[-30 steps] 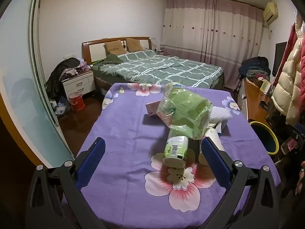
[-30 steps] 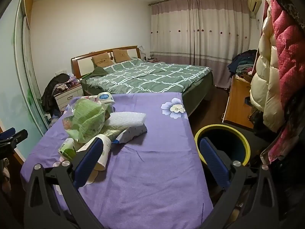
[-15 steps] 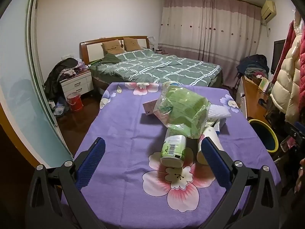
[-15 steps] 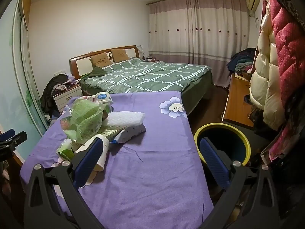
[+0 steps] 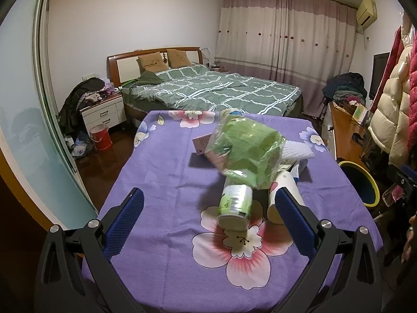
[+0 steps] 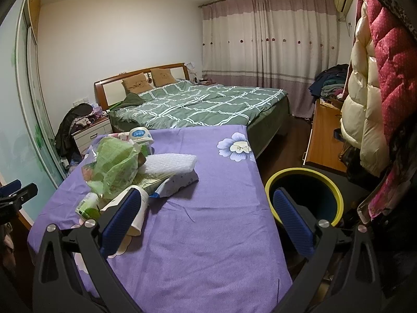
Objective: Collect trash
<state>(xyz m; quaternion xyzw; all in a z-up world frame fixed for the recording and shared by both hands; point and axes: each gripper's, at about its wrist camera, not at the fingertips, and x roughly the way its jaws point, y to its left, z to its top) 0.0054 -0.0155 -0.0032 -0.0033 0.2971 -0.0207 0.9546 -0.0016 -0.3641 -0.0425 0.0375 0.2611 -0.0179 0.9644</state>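
Observation:
A heap of trash lies on the purple flowered tablecloth (image 5: pixel 161 177): a green plastic bag (image 5: pixel 245 151), a green-labelled bottle (image 5: pixel 234 206) on its side, a white paper cup (image 5: pixel 280 195), a white foam sheet (image 5: pixel 298 151) and a pink card (image 5: pixel 202 140). From the right wrist I see the same bag (image 6: pixel 114 161), cup (image 6: pixel 138 214), foam sheet (image 6: pixel 169 161) and a round tub (image 6: pixel 140 135). My left gripper (image 5: pixel 208 206) is open just short of the bottle. My right gripper (image 6: pixel 206 206) is open over the cloth, holding nothing. A yellow-rimmed bin (image 6: pixel 305 195) stands beside the table.
A bed (image 5: pixel 213 91) with a green checked cover lies beyond the table. A white nightstand (image 5: pixel 103 114) and red bucket (image 5: pixel 100 138) stand at the left. A wooden desk (image 6: pixel 325 140) and hanging coats (image 6: pixel 370 104) fill the right side. A glass sliding door (image 5: pixel 23 104) runs along the left.
Both grippers have edged slightly back and up from the table, so the heap sits a little lower and farther in view. Both stay open and nothing has been taken hold of.

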